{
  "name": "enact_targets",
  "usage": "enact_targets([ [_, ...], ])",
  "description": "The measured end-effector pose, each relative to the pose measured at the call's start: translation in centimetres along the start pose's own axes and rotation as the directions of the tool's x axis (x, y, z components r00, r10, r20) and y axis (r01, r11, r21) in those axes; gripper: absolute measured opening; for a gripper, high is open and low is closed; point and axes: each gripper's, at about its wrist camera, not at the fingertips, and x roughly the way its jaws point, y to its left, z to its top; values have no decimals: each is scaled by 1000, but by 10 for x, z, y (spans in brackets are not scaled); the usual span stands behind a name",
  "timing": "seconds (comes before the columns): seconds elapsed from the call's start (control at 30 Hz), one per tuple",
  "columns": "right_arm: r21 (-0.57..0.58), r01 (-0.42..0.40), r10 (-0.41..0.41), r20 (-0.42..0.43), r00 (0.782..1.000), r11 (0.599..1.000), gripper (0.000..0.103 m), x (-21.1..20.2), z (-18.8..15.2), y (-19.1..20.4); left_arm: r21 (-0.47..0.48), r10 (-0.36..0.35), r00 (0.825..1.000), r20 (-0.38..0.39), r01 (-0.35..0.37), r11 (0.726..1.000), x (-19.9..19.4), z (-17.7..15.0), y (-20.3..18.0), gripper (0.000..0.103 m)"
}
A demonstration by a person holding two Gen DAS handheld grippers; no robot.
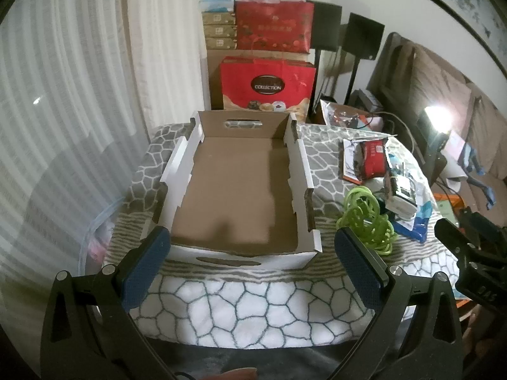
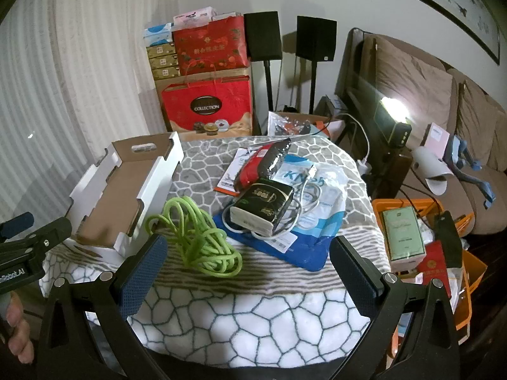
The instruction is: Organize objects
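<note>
Cardboard tray [image 1: 234, 190] lying bare on the blanket, green cord [image 2: 199, 237] coiled just beside it. Both left gripper [image 1: 250, 269] and right gripper [image 2: 247, 269] spread wide, holding nothing. Seemingly the start; next, close on the cord and lift it over.

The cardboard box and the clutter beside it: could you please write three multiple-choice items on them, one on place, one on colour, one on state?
1. Where does the coiled cord lie?
A. inside the box
B. on the blanket beside the box
C. on the sofa

2. What colour is the coiled cord?
A. green
B. orange
C. black

3. What state is the cardboard box in?
A. packed full
B. closed
C. open and empty

Answers: 1 B, it rests on the blanket right of the box; 2 A, bright green loops; 3 C, only its bare brown floor shows.
</note>
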Motion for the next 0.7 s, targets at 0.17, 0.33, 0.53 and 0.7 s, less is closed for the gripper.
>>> enact_targets([
  [0.17,2,0,0,0,1000,1000,103,0,1,1,1,-2,1000,-1,2,1000,0,1,-1,103],
  [0.33,2,1,-1,-1,1000,1000,103,1,1,0,4,-3,1000,-2,3,1000,2,4,0,103],
  [0.53,3,3,-3,-6,1000,1000,103,4,8,6,-16,-2,1000,-5,1,1000,15,16,18,103],
  [0.7,10,4,-4,-11,1000,1000,103,10,11,5,-30,24,1000,0,-24,999,29,24,43,103],
])
